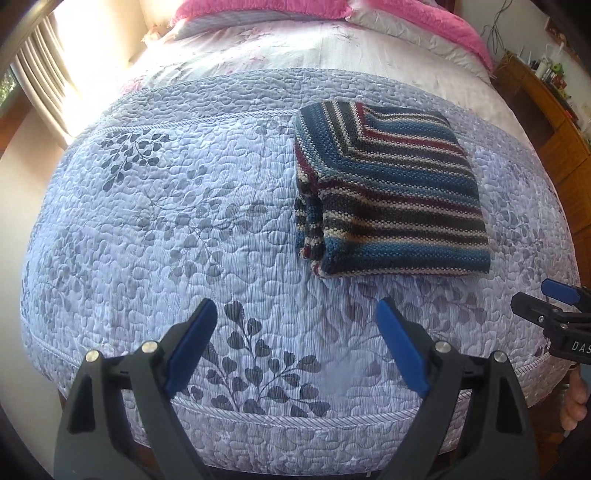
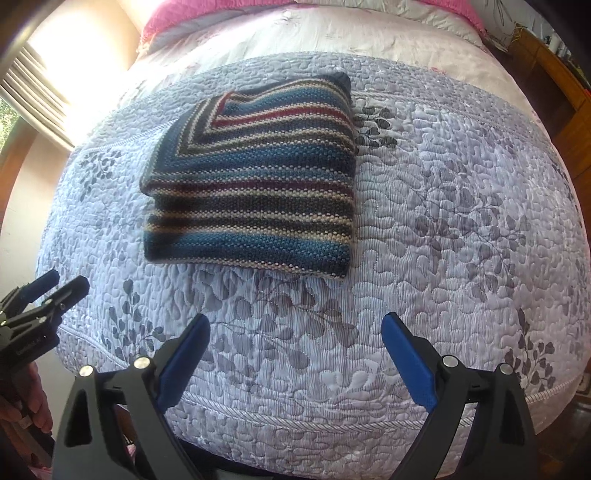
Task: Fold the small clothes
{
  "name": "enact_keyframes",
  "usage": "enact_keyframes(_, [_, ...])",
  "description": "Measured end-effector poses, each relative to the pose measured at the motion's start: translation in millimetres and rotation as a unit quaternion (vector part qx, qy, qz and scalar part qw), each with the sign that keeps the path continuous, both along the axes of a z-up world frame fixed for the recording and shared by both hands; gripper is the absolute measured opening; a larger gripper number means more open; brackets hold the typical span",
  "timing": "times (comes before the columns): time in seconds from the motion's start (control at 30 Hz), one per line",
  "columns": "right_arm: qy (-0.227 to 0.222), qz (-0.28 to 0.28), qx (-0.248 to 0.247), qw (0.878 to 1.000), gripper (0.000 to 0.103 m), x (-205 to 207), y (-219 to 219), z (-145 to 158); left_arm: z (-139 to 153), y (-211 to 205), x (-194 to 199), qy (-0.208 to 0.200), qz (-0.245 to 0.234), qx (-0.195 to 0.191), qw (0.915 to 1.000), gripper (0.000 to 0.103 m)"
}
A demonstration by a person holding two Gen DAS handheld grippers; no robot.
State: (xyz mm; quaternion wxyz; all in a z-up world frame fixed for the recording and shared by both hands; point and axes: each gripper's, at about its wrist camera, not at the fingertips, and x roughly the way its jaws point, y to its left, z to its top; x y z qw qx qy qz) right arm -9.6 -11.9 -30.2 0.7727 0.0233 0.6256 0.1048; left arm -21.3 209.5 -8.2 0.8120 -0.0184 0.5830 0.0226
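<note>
A striped knit garment in blue, maroon, cream and dark grey lies folded into a flat rectangle on the quilted bedspread. In the right wrist view the same garment sits ahead and slightly left. My left gripper hovers open over the near edge of the bed, short of the garment and to its left, with nothing between its blue pads. My right gripper is also open and empty, a little back from the garment's near edge. Each gripper shows at the side of the other's view: the right gripper and the left gripper.
The lavender leaf-print bedspread covers the near part of the bed, with a floral sheet and pink bedding behind. A curtained window is at left. Wooden furniture stands at right. A hand holds the left gripper.
</note>
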Motion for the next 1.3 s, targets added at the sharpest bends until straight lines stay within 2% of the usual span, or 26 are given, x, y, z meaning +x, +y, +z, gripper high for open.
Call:
enact_keyframes(0.53, [-0.019,0.005,-0.017,1.0,0.094,-5.7,10.6,7.7,0.6,-1.2,-7.2,0.001,0.0,0.016,0.9999,0.089])
enact_keyframes(0.87, [-0.023,0.005,-0.016,1.0,0.094,-5.7,12.2,8.1,-0.2,0.4,-8.0,0.001,0.0,0.024,0.9997,0.089])
enact_keyframes(0.97, [-0.029,0.002,-0.002,1.0,0.094,-6.8,9.9,9.7,-0.6,0.7,-7.9,0.001,-0.002,0.028,0.9996,0.089])
enact_keyframes(1.07, [-0.036,0.004,-0.013,0.999,0.094,-6.6,11.3,10.7,-1.6,0.4,-8.1,0.001,-0.003,0.031,0.9995,0.089])
enact_keyframes(1.3, [-0.018,-0.001,-0.011,1.0,0.095,-5.6,10.0,4.1,-3.4,0.0,-8.3,0.004,-0.002,0.032,0.9995,0.089])
